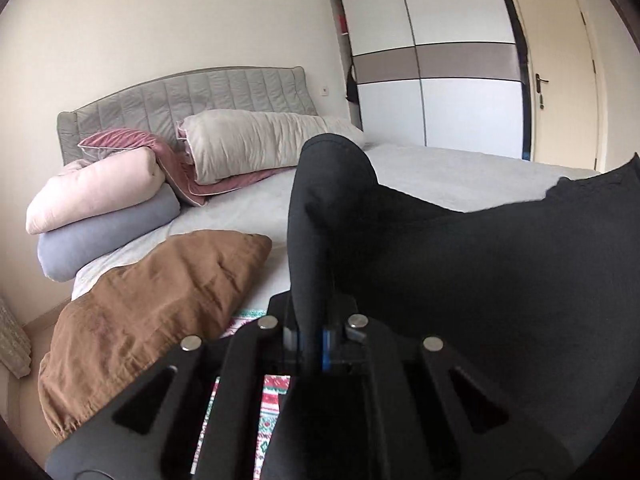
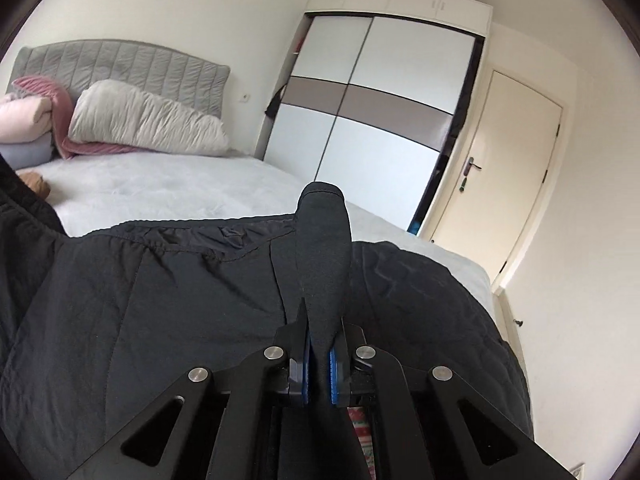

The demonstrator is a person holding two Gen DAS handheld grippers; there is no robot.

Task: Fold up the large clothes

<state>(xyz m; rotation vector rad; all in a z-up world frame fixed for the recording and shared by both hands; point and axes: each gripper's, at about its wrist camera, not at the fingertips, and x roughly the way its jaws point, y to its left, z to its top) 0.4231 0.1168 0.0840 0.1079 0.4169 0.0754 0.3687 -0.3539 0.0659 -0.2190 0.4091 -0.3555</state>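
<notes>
A large black quilted garment (image 2: 160,312) hangs spread between my two grippers above the grey bed (image 2: 168,188). My left gripper (image 1: 310,344) is shut on a bunched fold of the black garment (image 1: 480,272), which sticks up past the fingers. My right gripper (image 2: 320,364) is shut on another bunched fold that rises between its blue pads (image 2: 334,368). The cloth stretches from each grip toward the other and hides the near part of the bed.
Folded quilts and pillows (image 1: 120,184) are stacked at the grey headboard (image 1: 192,96). A brown cushion (image 1: 148,308) lies at the bed's left edge. A patterned cloth (image 1: 268,412) shows below. A sliding wardrobe (image 2: 372,120) and a door (image 2: 508,184) stand beyond the bed.
</notes>
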